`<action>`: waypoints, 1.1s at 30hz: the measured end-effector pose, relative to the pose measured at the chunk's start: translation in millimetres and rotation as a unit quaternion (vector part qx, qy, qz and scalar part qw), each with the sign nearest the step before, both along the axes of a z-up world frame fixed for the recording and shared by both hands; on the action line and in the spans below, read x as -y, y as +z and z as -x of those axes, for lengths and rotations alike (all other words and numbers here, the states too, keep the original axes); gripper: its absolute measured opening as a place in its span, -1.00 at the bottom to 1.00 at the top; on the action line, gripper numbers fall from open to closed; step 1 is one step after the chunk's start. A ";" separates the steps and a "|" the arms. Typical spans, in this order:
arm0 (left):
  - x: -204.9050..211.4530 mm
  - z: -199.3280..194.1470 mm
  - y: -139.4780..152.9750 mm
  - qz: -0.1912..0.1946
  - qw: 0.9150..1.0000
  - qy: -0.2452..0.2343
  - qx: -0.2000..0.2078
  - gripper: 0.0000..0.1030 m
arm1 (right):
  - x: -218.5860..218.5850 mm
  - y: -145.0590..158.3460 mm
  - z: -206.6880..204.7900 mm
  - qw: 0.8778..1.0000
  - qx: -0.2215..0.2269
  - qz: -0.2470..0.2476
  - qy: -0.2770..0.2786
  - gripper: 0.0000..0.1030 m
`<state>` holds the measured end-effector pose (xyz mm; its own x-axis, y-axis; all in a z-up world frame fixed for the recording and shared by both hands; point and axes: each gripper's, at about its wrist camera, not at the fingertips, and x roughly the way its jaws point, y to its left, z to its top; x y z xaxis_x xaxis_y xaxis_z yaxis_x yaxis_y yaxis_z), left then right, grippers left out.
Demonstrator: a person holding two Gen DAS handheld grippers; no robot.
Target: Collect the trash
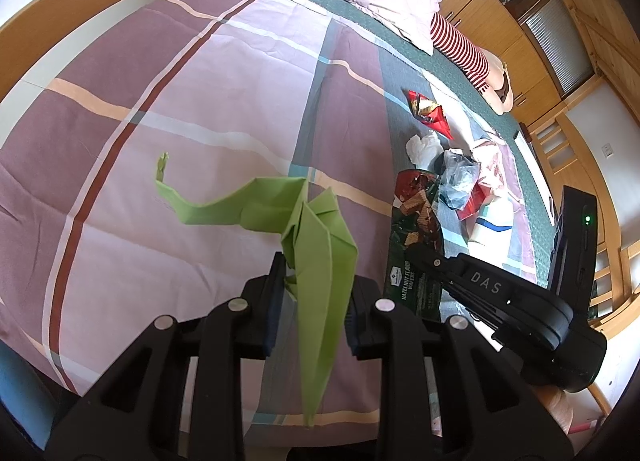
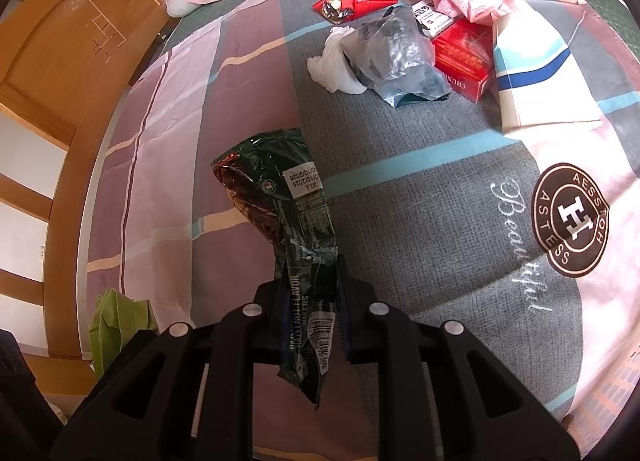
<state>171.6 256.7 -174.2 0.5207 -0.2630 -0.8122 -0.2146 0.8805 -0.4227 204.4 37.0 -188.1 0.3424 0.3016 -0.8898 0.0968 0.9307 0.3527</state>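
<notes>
Below me spreads the plaid bedspread (image 2: 248,73), with a heap of trash (image 2: 400,49) near its far side. My left gripper (image 1: 310,293) is clamped on a green plastic bag (image 1: 320,245) lifted off the bed, and my right gripper (image 2: 310,301) pinches a dark hazelnut wafer wrapper (image 2: 280,201) above the quilt.

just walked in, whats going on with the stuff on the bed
A person with a gripper in each hand is clearing trash off the bed. The left gripper is shut on folded green paper, and the right gripper is shut on a wafer bag. A tissue, plastic bag, red box and red wrapper lie uncollected.
</notes>
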 end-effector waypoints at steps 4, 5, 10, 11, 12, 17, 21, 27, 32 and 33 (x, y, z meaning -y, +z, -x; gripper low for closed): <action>0.0 0.1 0.1 0.000 1.000 0.001 0.000 -0.48 | 0.0 0.0 0.0 1.000 0.000 0.000 0.000 -0.62; 0.0 0.1 0.1 0.000 1.000 0.001 0.000 -0.48 | 0.2 0.0 0.0 1.000 0.000 0.000 0.000 -0.62; -0.1 0.1 0.2 0.000 1.000 0.001 0.000 -0.48 | -0.2 -0.1 0.1 1.000 0.000 0.000 0.000 -0.62; -0.2 0.1 0.2 0.000 1.000 0.000 0.000 -0.48 | -0.1 -0.1 0.0 1.000 0.000 0.000 0.000 -0.62; -0.1 0.1 0.2 0.000 1.000 0.000 0.000 -0.48 | -0.5 -0.3 0.0 1.000 -0.001 0.000 0.000 -0.62; -0.4 0.0 0.2 0.000 1.000 0.001 0.000 -0.48 | -0.3 0.0 0.0 1.000 0.000 0.000 0.000 -0.62; -0.4 0.1 0.2 0.000 1.000 0.000 0.001 -0.48 | 0.1 0.4 0.1 1.000 0.001 0.000 -0.001 -0.62; -3.5 -1.4 3.8 0.070 0.997 -0.015 0.018 -0.48 | 19.0 38.3 17.0 0.994 0.100 -0.030 -0.036 -0.62; 4.9 -0.6 16.3 0.155 0.984 -0.059 0.065 -0.48 | 61.0 91.8 64.5 0.981 0.187 -0.048 -0.036 -0.62; 9.5 1.3 20.6 0.169 0.979 -0.075 0.079 -0.49 | 72.1 101.8 74.2 0.979 0.192 -0.050 -0.034 -0.62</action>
